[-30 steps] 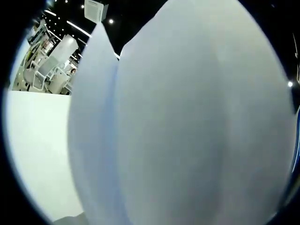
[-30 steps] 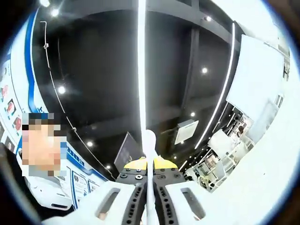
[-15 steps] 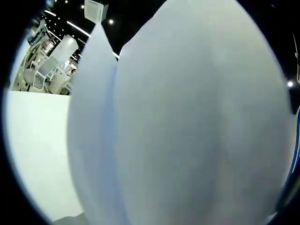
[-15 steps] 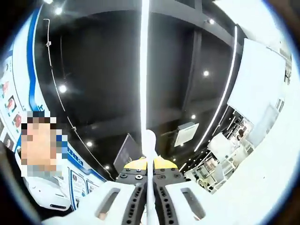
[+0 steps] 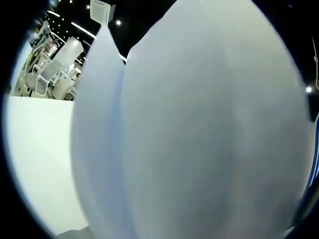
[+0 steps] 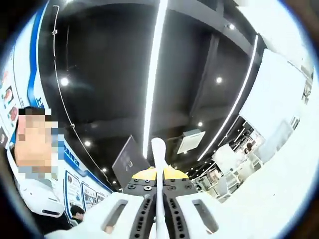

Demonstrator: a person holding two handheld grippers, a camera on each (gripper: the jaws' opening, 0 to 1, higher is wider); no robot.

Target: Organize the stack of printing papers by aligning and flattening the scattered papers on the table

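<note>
While wall posters blur unreadably, papers (image 6: 158, 164) between right gripper (image 6: 159, 219) fingers.

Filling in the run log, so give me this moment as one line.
right gripper: shut on paper edge | camera aimed at ceiling | left gripper view: white papers up close, jaws hidden | table at left

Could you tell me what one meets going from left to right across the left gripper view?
White table surface with white chairs above it → narrower sheet of paper → large sheet of paper → small ceiling light.
</note>
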